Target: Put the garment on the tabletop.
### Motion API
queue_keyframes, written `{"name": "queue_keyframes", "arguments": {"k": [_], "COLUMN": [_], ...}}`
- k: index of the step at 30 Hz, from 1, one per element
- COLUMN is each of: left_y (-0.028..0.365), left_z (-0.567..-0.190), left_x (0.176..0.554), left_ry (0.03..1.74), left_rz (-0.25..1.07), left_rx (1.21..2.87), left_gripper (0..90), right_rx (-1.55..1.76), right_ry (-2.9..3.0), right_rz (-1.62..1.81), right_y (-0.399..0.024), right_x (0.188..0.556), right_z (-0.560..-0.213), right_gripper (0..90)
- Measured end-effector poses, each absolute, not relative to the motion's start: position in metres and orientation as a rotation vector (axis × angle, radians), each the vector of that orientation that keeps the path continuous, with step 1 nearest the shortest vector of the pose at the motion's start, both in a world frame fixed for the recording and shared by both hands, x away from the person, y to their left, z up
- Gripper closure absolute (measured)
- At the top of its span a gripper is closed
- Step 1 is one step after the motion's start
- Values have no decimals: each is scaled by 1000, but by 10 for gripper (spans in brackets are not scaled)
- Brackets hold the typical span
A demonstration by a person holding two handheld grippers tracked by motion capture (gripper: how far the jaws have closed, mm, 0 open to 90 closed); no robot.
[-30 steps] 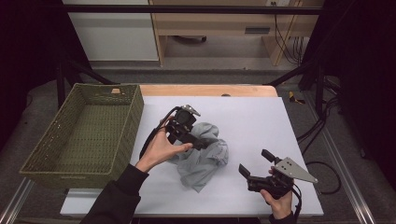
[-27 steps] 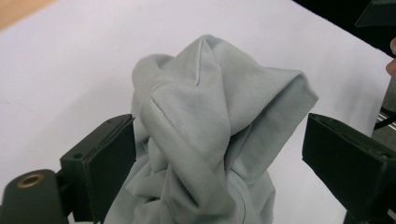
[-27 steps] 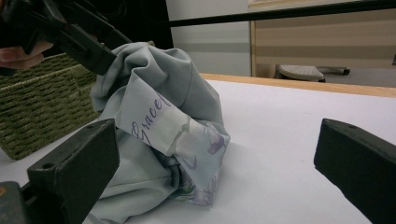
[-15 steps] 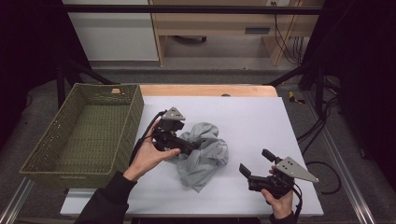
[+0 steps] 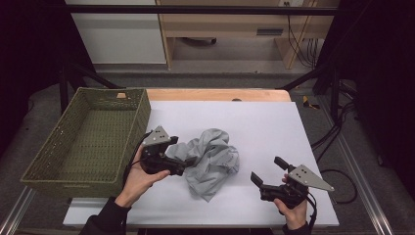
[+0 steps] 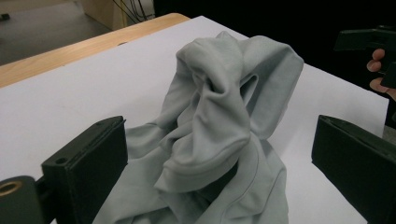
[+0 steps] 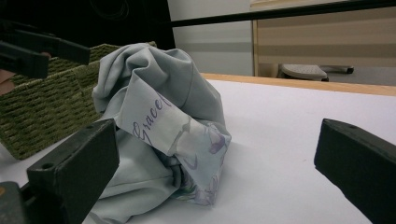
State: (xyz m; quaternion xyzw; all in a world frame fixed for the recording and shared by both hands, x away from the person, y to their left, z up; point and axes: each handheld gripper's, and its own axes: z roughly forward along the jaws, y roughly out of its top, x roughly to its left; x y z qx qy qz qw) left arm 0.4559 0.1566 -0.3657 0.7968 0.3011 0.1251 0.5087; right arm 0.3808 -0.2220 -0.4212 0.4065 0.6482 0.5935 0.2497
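Presently, a crumpled grey garment (image 5: 211, 161) lies in a heap near the middle of the white-covered bench (image 5: 254, 122). In the right gripper view the cloth (image 7: 163, 121) shows a pale printed panel with purple script lettering and a floral pattern; the full wording is not legible.

Left tool (image 5: 182, 166): held in the person's left hand (image 5: 139, 174), lying low over the bench just beside the garment's left edge, jaws pointing toward it. In the left gripper view the two black jaws stand wide apart, released, with the bunched cloth (image 6: 219, 126) rising between and beyond them. The jaw tips appear to reach the cloth's edge, but nothing is clamped.

Right tool (image 5: 266, 174): held in the right hand (image 5: 291, 208) near the front right of the bench, apart from the garment. Jaws spread wide, released, nothing between them; they point left toward the heap. A grey three-cornered plate (image 5: 311, 177) sits on top.

A green woven basket (image 5: 63, 171) stands at the bench's left side, just beside the left hand. A wooden strip (image 5: 220, 94) runs along the far edge.
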Motion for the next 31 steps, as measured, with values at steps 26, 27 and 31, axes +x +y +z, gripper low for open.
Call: {"name": "queue_keyframes", "arguments": {"k": [26, 27, 31], "left_y": [219, 221, 225], "left_z": [-397, -397, -398], "left_x": [413, 413, 414], "left_ry": [811, 814, 830], "left_rz": [380, 372, 366], "left_rx": [1735, 1732, 1723], "left_gripper": [25, 26, 26], "right_rx": [1103, 1111, 1116], "right_ry": [1782, 1779, 1772], "right_rz": [1604, 1604, 1609], "right_y": [-223, -223, -225], "right_x": [380, 380, 380], "right_z": [-424, -423, -423], "right_gripper": [1, 1, 2]}}
